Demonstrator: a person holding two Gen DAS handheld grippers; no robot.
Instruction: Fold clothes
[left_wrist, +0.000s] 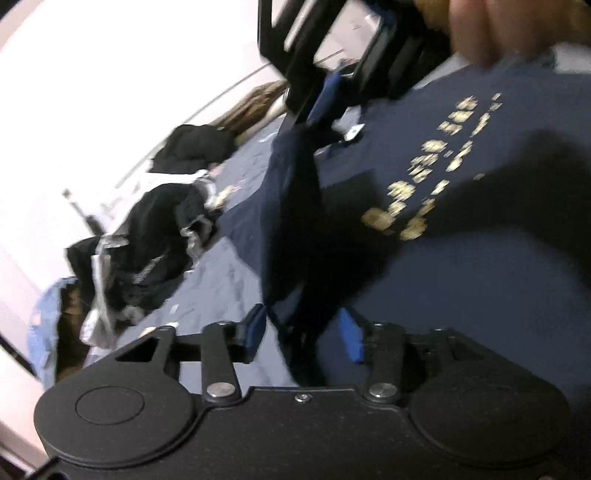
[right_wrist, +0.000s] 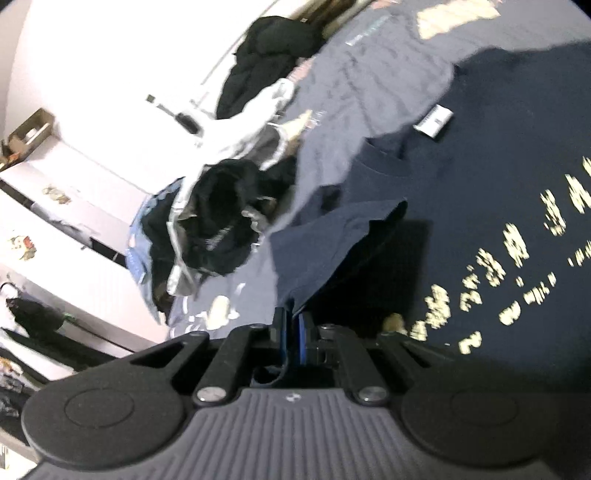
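A navy T-shirt (left_wrist: 461, 280) with gold print lies spread on the bed, its white neck label (right_wrist: 434, 120) showing. My right gripper (right_wrist: 293, 325) is shut on a fold of the shirt's edge and holds it lifted off the surface. In the left wrist view the same gripper (left_wrist: 317, 105) appears at the top, with a ridge of navy cloth running down from it. That ridge passes between the blue pads (left_wrist: 256, 326) of my left gripper (left_wrist: 303, 332), which stand apart and do not pinch it.
A heap of black and grey clothes (right_wrist: 221, 221) and a light blue garment (left_wrist: 42, 325) lie to the left on the grey-blue bedcover (right_wrist: 369, 74). White furniture (right_wrist: 74, 192) stands beyond. A person's hand (left_wrist: 480, 29) shows blurred at top right.
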